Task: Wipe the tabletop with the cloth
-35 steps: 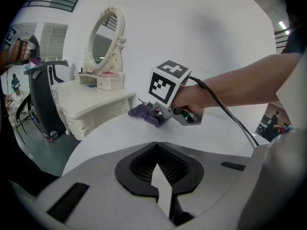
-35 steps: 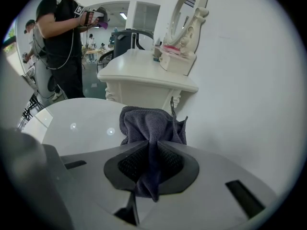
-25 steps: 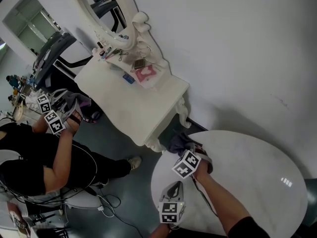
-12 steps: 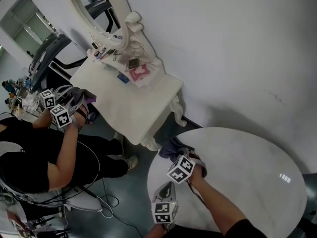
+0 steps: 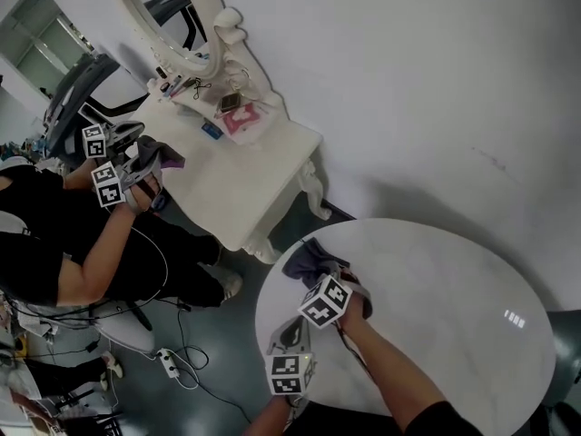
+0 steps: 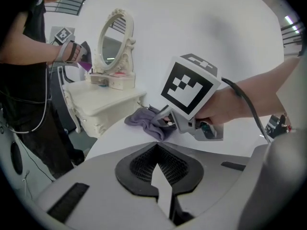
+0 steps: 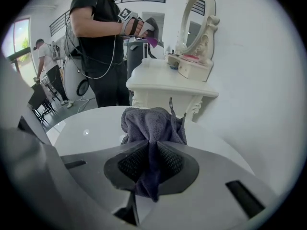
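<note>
The head camera looks steeply down from above on the round white table point(image 5: 454, 298) and the dressing table point(image 5: 245, 184) beside it. Each gripper camera sits low, close behind its own jaws, facing across the tabletop toward that dressing table. All three views share the grey cloth point(image 5: 304, 262).

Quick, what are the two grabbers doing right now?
Left gripper: closed, holding nothing.
Right gripper: closed on the gray cloth.

No readable text, labels, numbers or signs anywhere
</note>
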`<control>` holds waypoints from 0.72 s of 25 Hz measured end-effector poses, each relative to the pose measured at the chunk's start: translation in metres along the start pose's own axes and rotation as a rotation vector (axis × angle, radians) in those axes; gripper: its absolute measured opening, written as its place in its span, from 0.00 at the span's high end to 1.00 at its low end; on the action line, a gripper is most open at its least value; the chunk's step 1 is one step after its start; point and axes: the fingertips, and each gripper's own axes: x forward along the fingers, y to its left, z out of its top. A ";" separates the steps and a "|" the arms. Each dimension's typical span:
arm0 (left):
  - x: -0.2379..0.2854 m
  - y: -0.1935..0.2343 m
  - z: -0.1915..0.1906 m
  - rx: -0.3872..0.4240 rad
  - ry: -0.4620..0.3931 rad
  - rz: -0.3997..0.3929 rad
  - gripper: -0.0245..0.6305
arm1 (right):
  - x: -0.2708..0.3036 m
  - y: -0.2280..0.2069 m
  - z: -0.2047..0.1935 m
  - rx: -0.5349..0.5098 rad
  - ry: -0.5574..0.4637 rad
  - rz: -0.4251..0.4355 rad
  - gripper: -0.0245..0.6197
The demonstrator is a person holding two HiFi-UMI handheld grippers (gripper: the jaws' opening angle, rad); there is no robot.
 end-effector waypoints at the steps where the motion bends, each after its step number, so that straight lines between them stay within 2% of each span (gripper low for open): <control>1: -0.001 -0.002 0.000 -0.004 -0.003 0.005 0.96 | -0.002 -0.001 -0.003 0.005 0.006 0.002 0.90; 5: -0.010 -0.011 -0.007 -0.023 -0.009 0.011 0.96 | -0.011 -0.002 -0.015 0.012 0.018 -0.006 0.90; 18: -0.007 -0.058 -0.025 0.023 -0.006 -0.030 0.96 | -0.047 -0.009 -0.074 0.105 0.046 -0.049 0.90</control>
